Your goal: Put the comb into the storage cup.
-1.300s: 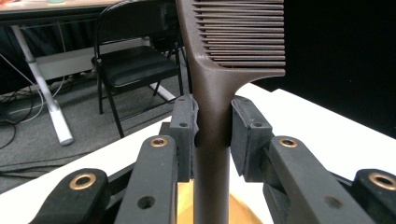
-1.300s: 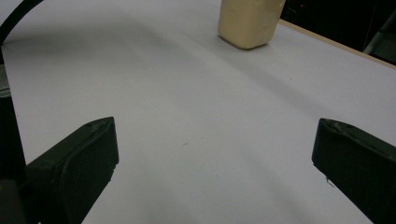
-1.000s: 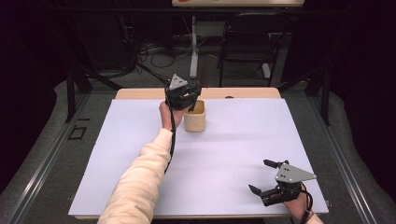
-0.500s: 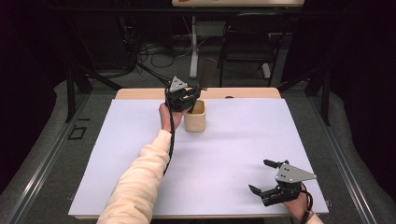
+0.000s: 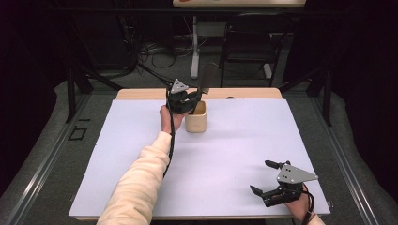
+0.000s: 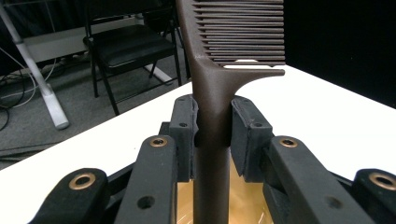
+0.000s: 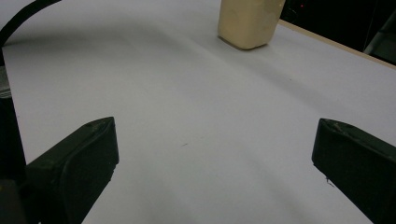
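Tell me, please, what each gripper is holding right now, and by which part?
The left gripper clamps a brown comb by its handle, just below the teeth, over the beige cup. The right gripper is open and holds nothing.

Left gripper (image 6: pixel 212 135) clamps a brown comb (image 6: pixel 219 93) (teeth up) over a tan cup (image 6: pixel 243 205)

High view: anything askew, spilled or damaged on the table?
Nothing stands out. The left tongs grip a brown comb upright over the beige cup, which stands upright; the right tongs are open and apart.
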Tool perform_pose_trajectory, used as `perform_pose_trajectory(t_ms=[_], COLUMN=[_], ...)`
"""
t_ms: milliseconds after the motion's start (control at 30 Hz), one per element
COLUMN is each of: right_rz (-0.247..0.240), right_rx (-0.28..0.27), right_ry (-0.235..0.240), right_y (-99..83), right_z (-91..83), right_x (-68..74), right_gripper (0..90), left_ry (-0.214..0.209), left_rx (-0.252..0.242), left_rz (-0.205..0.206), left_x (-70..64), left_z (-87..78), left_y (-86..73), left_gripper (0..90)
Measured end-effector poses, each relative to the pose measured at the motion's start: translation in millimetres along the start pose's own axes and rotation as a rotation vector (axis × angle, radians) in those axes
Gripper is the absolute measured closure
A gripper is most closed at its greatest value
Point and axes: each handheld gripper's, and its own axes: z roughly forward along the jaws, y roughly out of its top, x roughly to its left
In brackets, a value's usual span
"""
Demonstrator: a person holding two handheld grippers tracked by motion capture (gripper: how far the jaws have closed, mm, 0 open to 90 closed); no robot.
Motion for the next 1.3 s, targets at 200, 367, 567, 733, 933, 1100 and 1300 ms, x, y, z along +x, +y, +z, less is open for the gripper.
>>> perform_pose_trajectory(t_ms=[200, 367, 567, 733, 933, 1100, 1300], right_rz=[-0.001, -0.002, -0.001, -0.001, -0.001, -0.003, -0.004], right_rx=[0.001, 0.002, 0.004, 0.004, 0.003, 0.003, 0.003], right_ry=[0.0, -0.001, 0.0, 0.001, 0.0, 0.0, -0.001], right_y=[0.0, 0.0, 0.0, -0.1, 0.0, -0.1, -0.1], right_z=[0.0, -0.1, 0.1, 0.1, 0.1, 0.1, 0.1], right_x=[0.0, 0.1, 0.1, 0.0, 0.1, 0.0, 0.0], right_gripper=[0.1, 0.0, 0.1, 0.0, 0.1, 0.1, 0.1], left_ry=[0.001, 0.006, 0.01, 0.014, 0.013, 0.008, 0.008], left_rx=[0.007, 0.038, 0.058, 0.071, 0.085, 0.089, 0.092], left_rz=[0.0, 0.011, 0.013, 0.019, 0.024, 0.025, 0.03], left_x=[-0.1, -1.3, -0.1, -0.3, -0.9, -0.8, -0.8], left_z=[0.5, 3.3, 5.4, 6.7, 8.3, 8.9, 8.7], left_y=[-1.1, -3.3, -7.8, -9.6, -12.3, -13.8, -14.5], left_gripper=[71.9, 71.9, 71.9, 71.7, 71.6, 71.6, 71.6])
